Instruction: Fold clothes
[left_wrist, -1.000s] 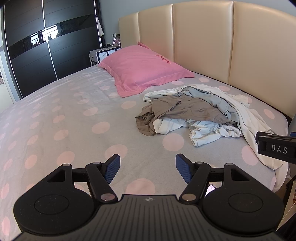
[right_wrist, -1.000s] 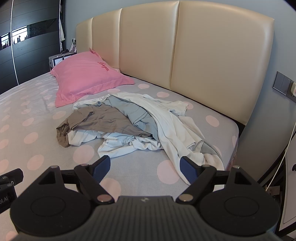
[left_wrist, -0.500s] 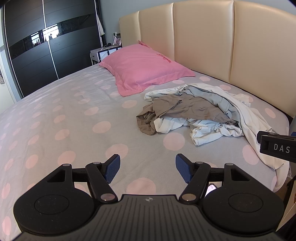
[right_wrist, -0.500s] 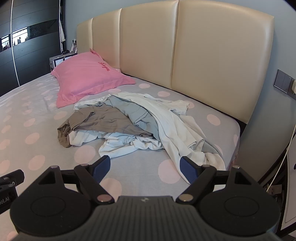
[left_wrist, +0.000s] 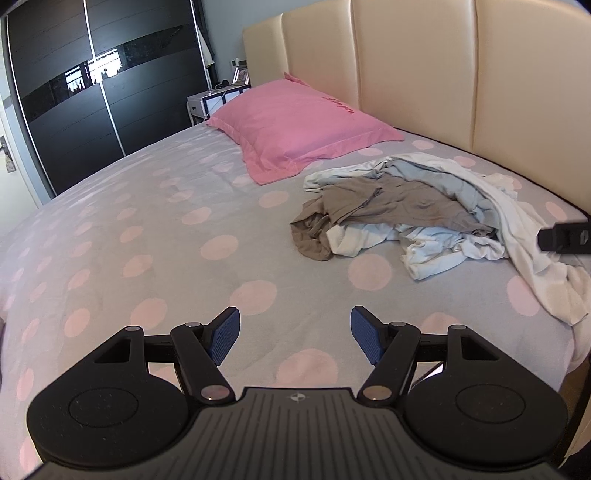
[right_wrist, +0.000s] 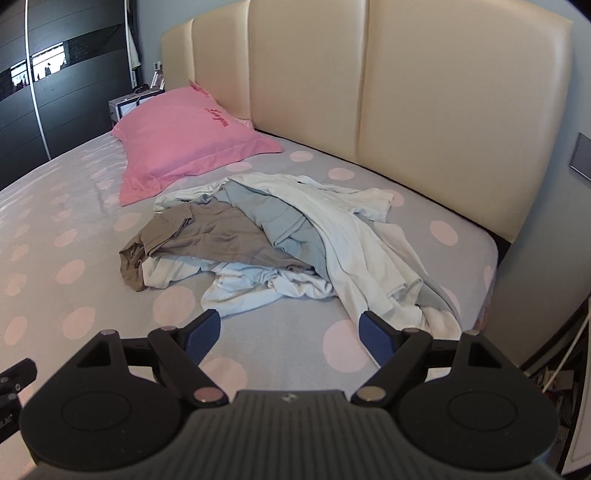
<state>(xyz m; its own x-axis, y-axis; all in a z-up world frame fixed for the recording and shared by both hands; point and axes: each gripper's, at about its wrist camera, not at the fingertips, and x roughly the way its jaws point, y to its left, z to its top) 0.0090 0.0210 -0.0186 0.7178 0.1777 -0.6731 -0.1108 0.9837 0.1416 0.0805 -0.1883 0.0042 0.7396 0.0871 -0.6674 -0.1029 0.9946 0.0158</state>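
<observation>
A crumpled pile of clothes (left_wrist: 424, 218) (right_wrist: 280, 243) lies on the bed near the headboard: a brown garment (left_wrist: 391, 206) (right_wrist: 207, 236) on top, pale blue (right_wrist: 288, 221) and white (right_wrist: 354, 247) pieces under and beside it. A white piece trails toward the bed's right edge. My left gripper (left_wrist: 294, 339) hovers open over bare sheet, short of the pile and to its left. Open too, my right gripper (right_wrist: 290, 334) hangs just before the pile's near edge, its right pad (right_wrist: 373, 338) close to the white cloth. Neither holds anything.
The bed (left_wrist: 147, 236) has a grey sheet with pink dots. A pink pillow (left_wrist: 295, 125) (right_wrist: 184, 144) lies by the cream headboard (right_wrist: 406, 92). A dark wardrobe (left_wrist: 74, 92) and a nightstand (left_wrist: 210, 99) stand beyond. The mattress edge (right_wrist: 487, 280) drops off at right.
Both grippers have moved slightly closer to the clothes pile; the right gripper's body has slid toward the edge of the left wrist view. Both jaws stay open.
</observation>
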